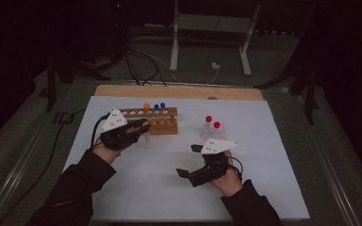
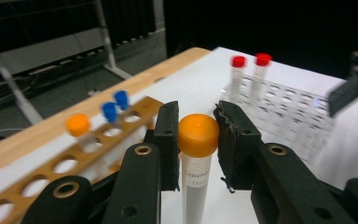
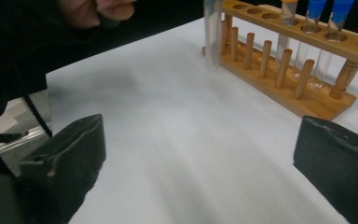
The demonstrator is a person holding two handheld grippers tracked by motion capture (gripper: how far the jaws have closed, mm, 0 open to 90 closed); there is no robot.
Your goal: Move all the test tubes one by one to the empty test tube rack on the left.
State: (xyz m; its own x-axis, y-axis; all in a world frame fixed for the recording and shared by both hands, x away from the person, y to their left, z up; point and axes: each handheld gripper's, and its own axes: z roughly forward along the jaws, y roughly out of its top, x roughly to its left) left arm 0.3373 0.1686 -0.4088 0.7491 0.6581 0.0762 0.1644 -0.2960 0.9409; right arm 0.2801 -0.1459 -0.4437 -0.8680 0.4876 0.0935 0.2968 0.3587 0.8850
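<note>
My left gripper (image 1: 141,128) (image 2: 196,117) is shut on an orange-capped clear tube (image 2: 198,137) (image 1: 147,136), gripped just below its cap and held upright in front of the wooden rack (image 1: 162,126) (image 2: 142,109) (image 3: 279,70). From the right gripper view, that tube (image 3: 212,32) hangs by the rack's left end. The rack holds another orange-capped tube (image 1: 146,107) (image 2: 78,126) and two blue-capped tubes (image 1: 159,107) (image 2: 114,106). My right gripper (image 1: 188,161) (image 3: 205,163) stands open over the white mat with nothing between its jaws.
A clear plastic rack (image 1: 213,129) (image 2: 289,107) with two red-capped tubes (image 1: 212,121) (image 2: 249,60) stands right of the wooden rack. The white mat (image 1: 264,188) covers the table, with a wooden strip (image 1: 179,91) along its far edge. Cables and a metal stand lie beyond.
</note>
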